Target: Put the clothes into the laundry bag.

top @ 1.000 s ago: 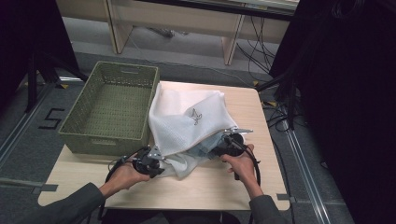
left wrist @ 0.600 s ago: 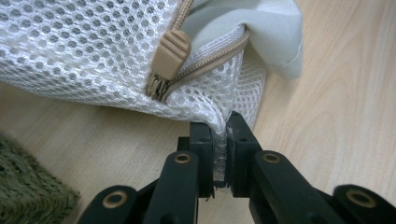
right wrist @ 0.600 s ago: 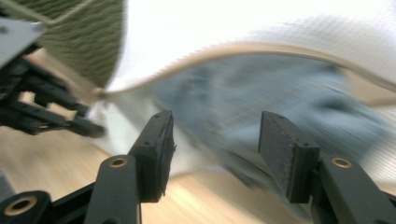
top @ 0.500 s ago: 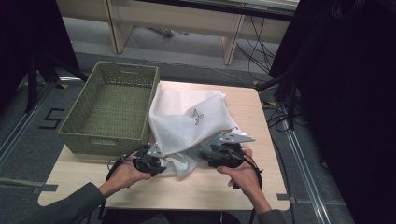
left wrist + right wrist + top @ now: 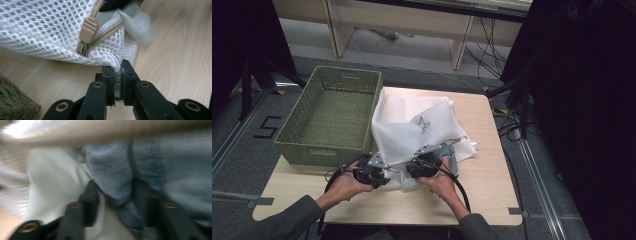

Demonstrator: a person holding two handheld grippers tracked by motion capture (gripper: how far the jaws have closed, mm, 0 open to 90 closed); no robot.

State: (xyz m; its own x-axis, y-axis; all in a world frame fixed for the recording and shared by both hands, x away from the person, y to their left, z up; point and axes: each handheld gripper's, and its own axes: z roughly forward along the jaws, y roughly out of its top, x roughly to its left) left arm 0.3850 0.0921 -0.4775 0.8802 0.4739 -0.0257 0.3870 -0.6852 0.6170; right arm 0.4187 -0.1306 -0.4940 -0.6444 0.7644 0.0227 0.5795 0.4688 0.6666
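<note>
Wooden table (image 5: 492, 180), seen from the high view, bearing three items. At its left rear stands a green woven basket (image 5: 329, 117), with nothing visible inside. Just beside the basket, touching its right wall, lies a white mesh laundry bag (image 5: 412, 127), slumped and creased, with a small dark emblem on its upper face; its open mouth faces the person at the near edge. A tan zipper runs along that mouth, its ribbed pull tab (image 5: 88, 30) hanging close to the corner.

The left gripper (image 5: 117, 83) has its pads pressed together on the bag's corner hem, just below the zipper end, and holds the mouth in place. The right gripper (image 5: 116, 202) sits at the bag's mouth; its jaws have just been closing, and a fold of blue denim garment (image 5: 150, 170) lies between them beside white cloth, though blur hides whether the pads yet press on it.

Handling, as a judgement: the mesh is light, limp and stretches under pull, so the stitched hem or zipper tape is the sound place to grip, not the open netting. The denim is heavier, soft and grippy; a thick fold or seam should hold well, and may snag on the zipper teeth.
</note>
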